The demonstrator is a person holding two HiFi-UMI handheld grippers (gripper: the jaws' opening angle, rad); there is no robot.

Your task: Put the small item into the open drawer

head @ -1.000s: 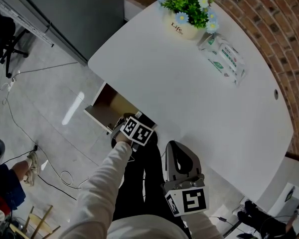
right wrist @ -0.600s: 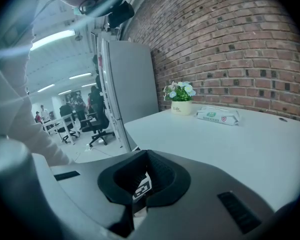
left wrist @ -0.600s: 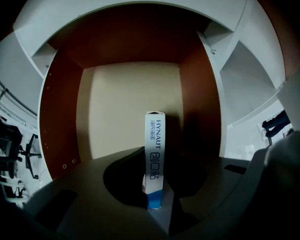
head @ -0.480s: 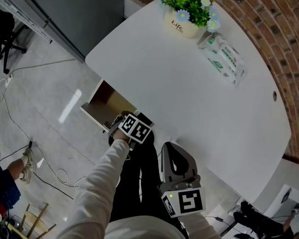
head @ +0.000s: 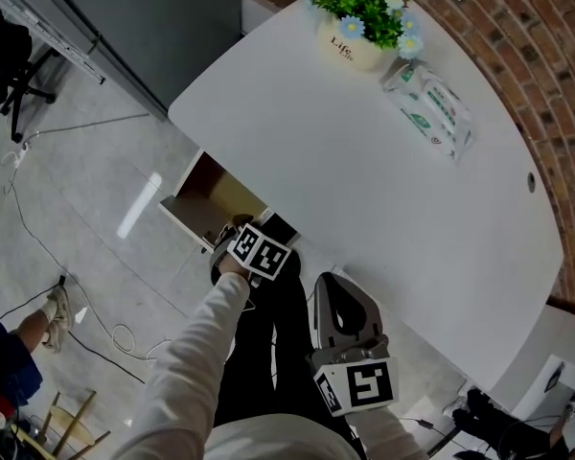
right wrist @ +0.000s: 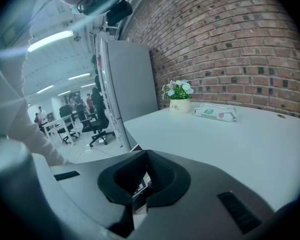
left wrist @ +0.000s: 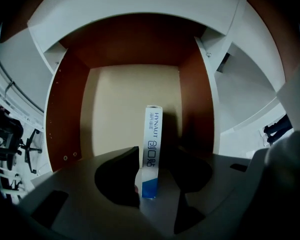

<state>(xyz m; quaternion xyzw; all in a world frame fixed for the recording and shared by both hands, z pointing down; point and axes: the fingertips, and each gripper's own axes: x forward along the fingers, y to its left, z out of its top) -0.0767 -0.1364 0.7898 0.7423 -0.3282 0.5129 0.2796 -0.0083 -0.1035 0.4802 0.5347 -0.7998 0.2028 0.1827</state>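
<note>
Right, the left gripper (left wrist: 153,156) is pinching the small box (left wrist: 152,129) by its lower end, jaws narrowed onto its two flat faces, and it is hovering over the open drawer (left wrist: 115,101). The box is standing upright between the pads, its free end pointing to 12 o'clock towards the drawer's back wall. It is looking like the carry is done and the release is what is left: the box is not yet lying on the drawer floor, so lowering and letting go are waiting.

The box is slim cardboard, white with a blue corner, crisp-edged and light. The drawer is showing a smooth cream floor and reddish-brown side walls, a plain rectangular tray jutting out at 8 o'clock from the white table (head: 364,171), which is rounded, matte and bare apart from a flower pot (head: 350,48) and a soft pack of wipes (head: 431,108) up at 12 to 1 o'clock. Down at 6 o'clock the right gripper (right wrist: 141,194) is idling, its dark ribbed pads pressed together on nothing.
</note>
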